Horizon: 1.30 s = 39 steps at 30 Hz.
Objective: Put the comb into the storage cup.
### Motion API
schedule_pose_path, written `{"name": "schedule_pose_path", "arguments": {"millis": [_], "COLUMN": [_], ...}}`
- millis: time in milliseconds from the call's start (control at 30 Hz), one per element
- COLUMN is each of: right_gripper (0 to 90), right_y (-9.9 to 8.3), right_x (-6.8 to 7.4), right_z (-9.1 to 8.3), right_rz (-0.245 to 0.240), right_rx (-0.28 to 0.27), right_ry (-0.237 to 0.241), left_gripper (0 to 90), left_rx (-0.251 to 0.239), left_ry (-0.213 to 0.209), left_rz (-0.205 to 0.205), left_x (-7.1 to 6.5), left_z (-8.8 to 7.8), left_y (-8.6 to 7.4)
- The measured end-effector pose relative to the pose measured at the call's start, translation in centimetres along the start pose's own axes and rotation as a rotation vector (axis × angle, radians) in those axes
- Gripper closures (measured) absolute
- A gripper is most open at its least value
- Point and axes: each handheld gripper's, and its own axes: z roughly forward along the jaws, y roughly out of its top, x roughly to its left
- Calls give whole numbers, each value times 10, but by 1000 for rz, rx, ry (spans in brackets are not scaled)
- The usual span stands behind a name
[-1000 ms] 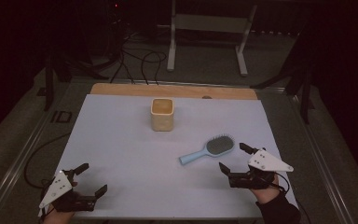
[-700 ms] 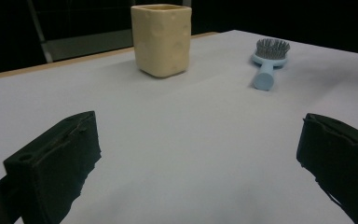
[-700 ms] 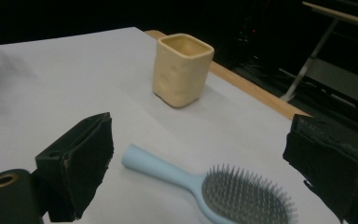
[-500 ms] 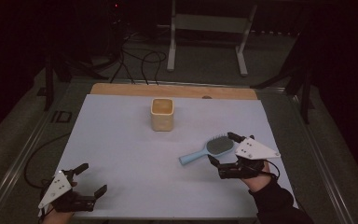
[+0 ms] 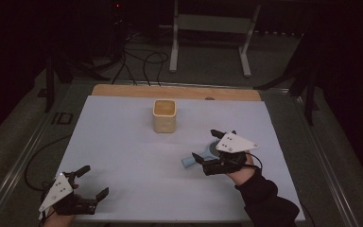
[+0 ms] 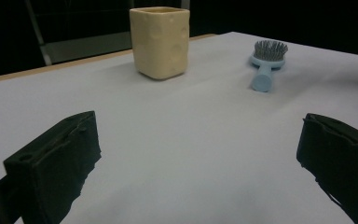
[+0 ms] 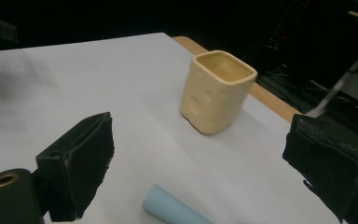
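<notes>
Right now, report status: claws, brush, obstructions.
Right claw open, over hairbrush handle, not closed on it. Left claw open, idle near table edge. Cup stands apart, nothing blocking.

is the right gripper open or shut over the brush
Open. The right gripper hovers over the blue hairbrush, jaws spread wide to either side of the handle, not touching it.

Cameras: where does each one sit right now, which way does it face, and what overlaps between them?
High view: above the person's side, looking forward and down on the table; shows both forearms, left gripper, right gripper.
Left gripper view: low over the table, facing the cup and the hairbrush; its own black jaws spread wide.
Right gripper view: just above the hairbrush handle, facing the cup; own jaws wide on either side.
Shared: all three show the cup and the hairbrush.
</notes>
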Motion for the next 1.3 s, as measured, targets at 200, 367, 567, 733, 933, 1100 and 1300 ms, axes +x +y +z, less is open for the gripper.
{"name": "schedule_pose_path", "arguments": {"millis": [200, 367, 567, 733, 933, 1100, 1300], "right_gripper": [80, 90, 91, 135, 219, 273, 487], "right_y": [0, -4, -10, -16, -24, -32, -37], "right_x": [2, 2, 1, -2, -2, -4, -3], "right_z": [17, 31, 47, 59, 73, 84, 94], "right_rz": [2, 20, 45, 65, 69, 79, 65], "right_rx": [23, 34, 49, 61, 96, 132, 163], "right_ry": [33, 53, 70, 86, 103, 112, 86], "left_gripper": [0, 0, 0, 0, 0, 0, 0], "left_rx": [-8, -5, -7, -7, -7, -7, -5], "left_ry": [1, 3, 3, 0, -2, 0, 0], "left_rz": [0, -2, -2, -1, -1, -1, 0], "left_x": [0, 0, 0, 0, 0, 0, 0], "left_z": [0, 0, 0, 0, -1, -1, 0], "left_y": [0, 0, 0, 0, 0, 0, 0]}}
